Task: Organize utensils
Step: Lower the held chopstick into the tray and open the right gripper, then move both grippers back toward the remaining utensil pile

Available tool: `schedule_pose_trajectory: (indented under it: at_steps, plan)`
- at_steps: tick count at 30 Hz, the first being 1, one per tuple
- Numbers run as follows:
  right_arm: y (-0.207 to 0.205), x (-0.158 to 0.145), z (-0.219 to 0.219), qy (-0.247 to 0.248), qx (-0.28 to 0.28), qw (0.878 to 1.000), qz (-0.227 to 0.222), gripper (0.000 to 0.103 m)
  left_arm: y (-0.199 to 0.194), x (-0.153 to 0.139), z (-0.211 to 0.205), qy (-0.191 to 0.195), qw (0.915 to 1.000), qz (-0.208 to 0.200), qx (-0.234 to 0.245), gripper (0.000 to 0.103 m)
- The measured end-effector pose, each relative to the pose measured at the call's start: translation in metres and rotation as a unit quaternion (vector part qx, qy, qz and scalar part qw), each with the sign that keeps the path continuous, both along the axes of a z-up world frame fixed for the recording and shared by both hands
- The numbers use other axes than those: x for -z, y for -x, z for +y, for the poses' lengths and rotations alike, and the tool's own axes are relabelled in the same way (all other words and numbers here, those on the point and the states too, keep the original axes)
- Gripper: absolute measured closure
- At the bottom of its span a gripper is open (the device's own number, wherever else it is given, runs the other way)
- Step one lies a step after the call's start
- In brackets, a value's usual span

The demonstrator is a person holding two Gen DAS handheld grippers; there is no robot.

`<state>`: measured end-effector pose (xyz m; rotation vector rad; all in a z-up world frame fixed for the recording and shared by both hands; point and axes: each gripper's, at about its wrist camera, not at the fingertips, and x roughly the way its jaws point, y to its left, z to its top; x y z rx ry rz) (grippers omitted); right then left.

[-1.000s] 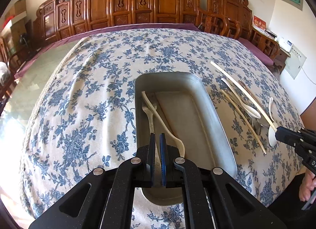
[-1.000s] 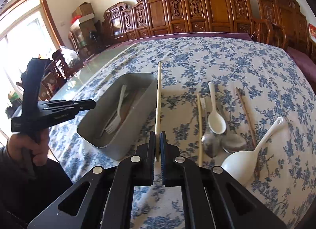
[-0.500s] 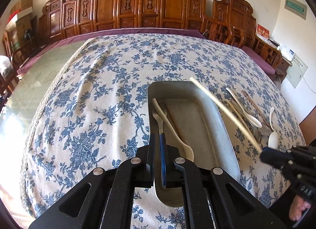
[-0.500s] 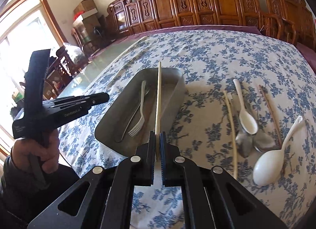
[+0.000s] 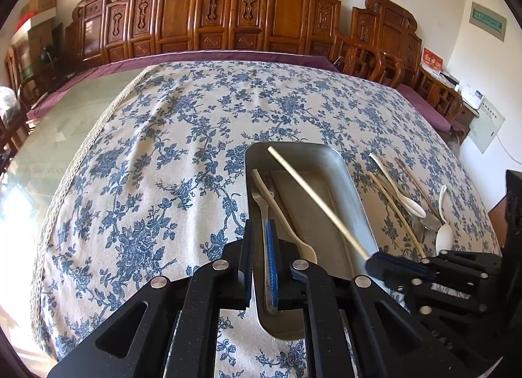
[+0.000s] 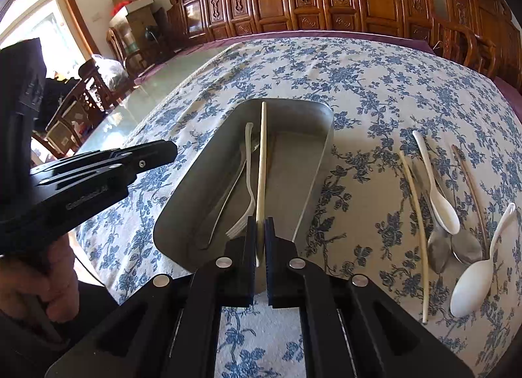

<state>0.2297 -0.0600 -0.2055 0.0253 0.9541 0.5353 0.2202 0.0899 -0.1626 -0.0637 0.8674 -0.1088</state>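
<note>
tray (image 5: 357,195): fork (image 5: 261,202), spoon (image 5: 287,221) inside; chopstick (image 5: 319,202) over it | right gripper (image 5: 375,262) clamps chopstick

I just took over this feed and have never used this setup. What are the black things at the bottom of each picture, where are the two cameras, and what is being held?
There is no robot arm. A person holds a hand-held tool in each hand, and a wide-angle camera on each one looks forward along its two fingers.

In the left view, the left tool hovers near the metal tray, nearly shut and holding nothing. The right tool enters from the right.

In the right view, the right tool pinches a pale chopstick over the tray, which already holds a white fork and another utensil.

On the floral tablecloth, to the tray's right, lie another chopstick, white spoons, metal spoons and a brown stick.
</note>
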Motion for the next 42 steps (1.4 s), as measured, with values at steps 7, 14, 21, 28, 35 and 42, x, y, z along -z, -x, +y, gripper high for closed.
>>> schedule_pose_trajectory:
  at_steps: [7, 14, 21, 28, 35, 42]
  plan:
    - [-0.005, 0.008, 0.005, -0.007, -0.001, 1.0, 0.012, 0.096, 0.0, -0.002, -0.001, 0.003, 1.0, -0.002, 0.002, 0.093]
    - [0.0, 0.001, -0.003, -0.028, -0.005, 1.0, -0.002, 0.095, 0.0, -0.002, -0.003, 0.003, 1.0, -0.002, 0.004, 0.093]
    - [0.011, -0.022, -0.04, -0.028, 0.004, 0.999, -0.045, 0.095, 0.002, -0.003, -0.013, 0.005, 0.9999, -0.004, 0.015, 0.09]
    - [0.012, -0.039, -0.105, 0.018, 0.04, 0.994, -0.095, 0.095, 0.005, -0.005, -0.036, 0.007, 0.9992, -0.009, 0.039, 0.075]
    - [0.002, -0.033, -0.174, 0.05, 0.106, 0.988, -0.099, 0.089, 0.011, -0.006, -0.063, 0.005, 0.9977, -0.015, 0.065, 0.064]
    - [-0.007, -0.014, -0.207, 0.039, 0.144, 0.985, -0.082, 0.083, 0.016, -0.005, -0.088, 0.001, 0.9961, -0.016, 0.087, 0.064]
